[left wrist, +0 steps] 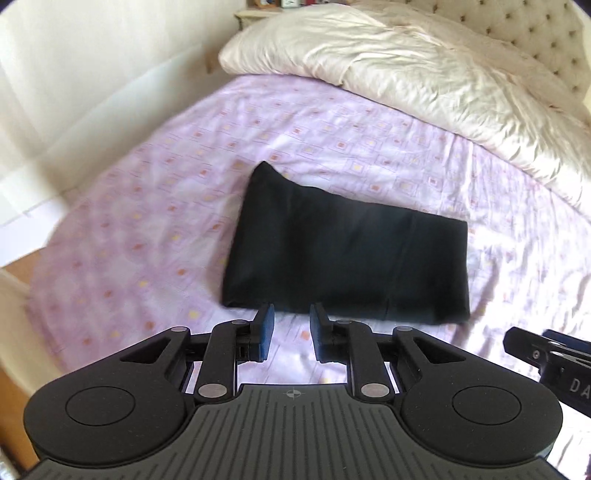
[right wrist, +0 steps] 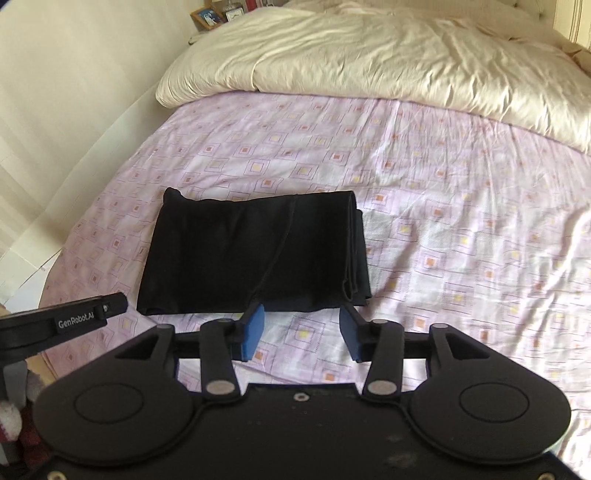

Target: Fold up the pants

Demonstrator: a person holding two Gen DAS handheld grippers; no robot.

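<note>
The black pants (left wrist: 343, 254) lie folded into a compact rectangle on the pink patterned bedsheet (left wrist: 147, 206). In the right wrist view the pants (right wrist: 255, 254) show stacked layered edges on their right side. My left gripper (left wrist: 291, 332) is open and empty, just short of the near edge of the pants. My right gripper (right wrist: 301, 328) is open and empty, also just short of the near edge. The right gripper's tip (left wrist: 546, 354) shows at the right of the left wrist view, and the left gripper's tip (right wrist: 88, 314) shows at the left of the right wrist view.
A cream duvet (right wrist: 369, 62) is bunched across the far end of the bed. A tufted headboard (left wrist: 532, 33) stands behind it. A pale wall (right wrist: 55, 110) runs along the left side of the bed. A bedside shelf with picture frames (right wrist: 210, 16) is at the far left.
</note>
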